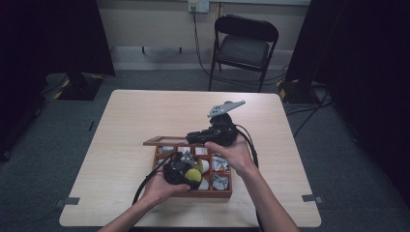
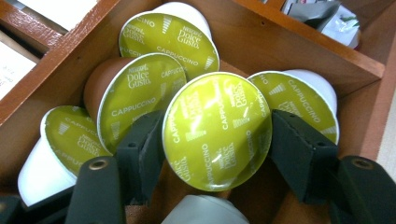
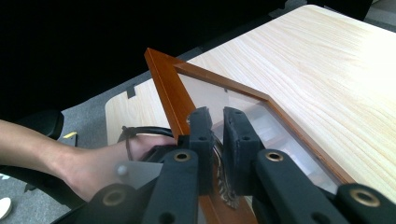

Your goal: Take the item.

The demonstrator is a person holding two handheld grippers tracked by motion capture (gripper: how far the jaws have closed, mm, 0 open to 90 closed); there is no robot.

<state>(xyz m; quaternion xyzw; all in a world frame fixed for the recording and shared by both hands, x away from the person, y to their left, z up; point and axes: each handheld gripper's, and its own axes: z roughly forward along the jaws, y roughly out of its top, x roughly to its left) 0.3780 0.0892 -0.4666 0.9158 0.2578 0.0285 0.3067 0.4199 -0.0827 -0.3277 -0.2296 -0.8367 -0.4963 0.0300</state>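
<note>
A wooden compartment box [image 1: 193, 193] sits near the table's front edge. In the left gripper view, several Dolce Gusto cappuccino capsules with green lids lie in one compartment [image 2: 289, 46]. My left gripper [image 2: 215, 140] is shut on the front capsule [image 2: 219, 112], a pad against each side of it. From above, the left gripper [image 1: 183, 170] is lowered into the box. My right gripper [image 3: 218, 126] is shut on the small metal handle [image 3: 226, 193] of the box's glass-paned lid [image 3: 163, 79]. The lid [image 1: 164, 141] stands raised behind the box.
Neighbouring compartments hold white sachets [image 1: 220, 166] [image 2: 327, 14]. The light wooden table [image 1: 145, 111] has bare room behind and to the left of the box. A black folding chair [image 1: 245, 43] stands beyond the far edge. The person's left hand [image 3: 93, 168] is below the lid.
</note>
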